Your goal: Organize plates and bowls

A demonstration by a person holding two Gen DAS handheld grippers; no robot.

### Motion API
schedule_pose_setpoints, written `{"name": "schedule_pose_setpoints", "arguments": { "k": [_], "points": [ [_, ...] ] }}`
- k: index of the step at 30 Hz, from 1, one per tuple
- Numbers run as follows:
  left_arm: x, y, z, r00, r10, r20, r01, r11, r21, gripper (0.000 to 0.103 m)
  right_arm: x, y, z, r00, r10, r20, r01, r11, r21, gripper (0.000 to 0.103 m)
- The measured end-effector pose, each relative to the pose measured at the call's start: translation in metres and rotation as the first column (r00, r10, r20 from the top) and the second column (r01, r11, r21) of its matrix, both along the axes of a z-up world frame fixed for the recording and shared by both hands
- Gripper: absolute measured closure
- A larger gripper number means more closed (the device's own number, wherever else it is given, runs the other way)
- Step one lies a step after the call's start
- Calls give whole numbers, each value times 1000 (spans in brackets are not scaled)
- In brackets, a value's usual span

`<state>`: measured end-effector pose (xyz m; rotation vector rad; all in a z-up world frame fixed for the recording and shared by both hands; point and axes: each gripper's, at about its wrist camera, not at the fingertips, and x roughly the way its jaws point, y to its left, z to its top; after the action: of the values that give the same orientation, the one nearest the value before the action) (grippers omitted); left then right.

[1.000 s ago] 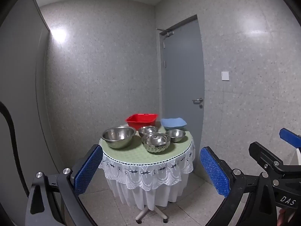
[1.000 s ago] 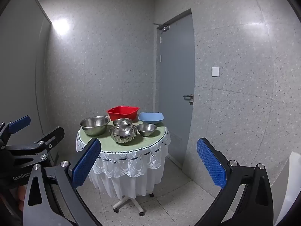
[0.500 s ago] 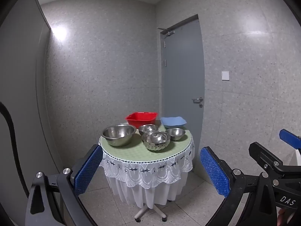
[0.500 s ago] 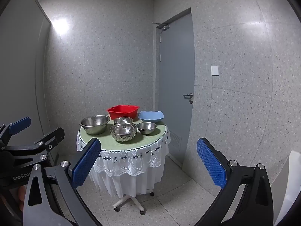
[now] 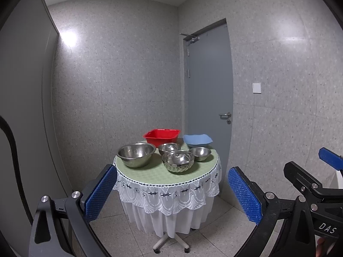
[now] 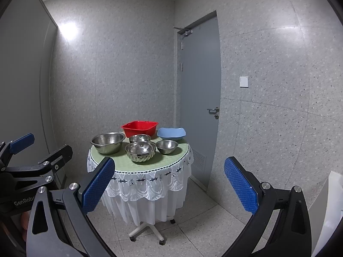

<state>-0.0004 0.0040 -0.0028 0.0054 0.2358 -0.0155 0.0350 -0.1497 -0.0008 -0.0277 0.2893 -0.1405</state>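
Both grippers, left (image 5: 171, 194) and right (image 6: 169, 189), hang far from the bench (image 5: 150, 172), jaws wide apart and empty. Four metal bowls (image 5: 178, 160), a red tub (image 5: 161, 136) and a blue dish (image 5: 198, 140) sit on it.

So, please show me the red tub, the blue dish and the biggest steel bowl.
red tub (image 5: 161, 136), left wrist view, front wall
blue dish (image 5: 198, 140), left wrist view, inner surface
biggest steel bowl (image 6: 107, 143), right wrist view, outer front wall

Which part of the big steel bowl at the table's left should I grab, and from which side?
Probably the near rim of the big steel bowl, from above: it sits upright and open, apart from its neighbours, with that edge facing the open left gripper. One finger inside, one outside the wall.
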Motion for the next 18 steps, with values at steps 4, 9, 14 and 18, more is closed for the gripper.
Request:
{"name": "schedule_pose_setpoints", "arguments": {
  "k": [4, 9, 14, 18],
  "points": [
    [-1, 0, 0, 1000, 2, 3, -2, 1000, -1, 1, 0, 0, 1, 1000, 0, 1, 0, 1000, 0, 0],
    [-1, 1, -1, 1000, 2, 6, -2, 1000, -1, 1, -3, -3, 3, 1000, 2, 4, -2, 1000, 3, 0],
    [1, 2, -3, 1000, 3, 5, -3, 1000, -2, 1, -3, -2, 2, 1000, 2, 3, -2, 1000, 4, 0],
    [2, 2, -4, 1000, 2, 4, -2, 1000, -4, 1, -3, -2, 2, 1000, 1, 1, -1, 1000, 6, 0]
  ]
}}
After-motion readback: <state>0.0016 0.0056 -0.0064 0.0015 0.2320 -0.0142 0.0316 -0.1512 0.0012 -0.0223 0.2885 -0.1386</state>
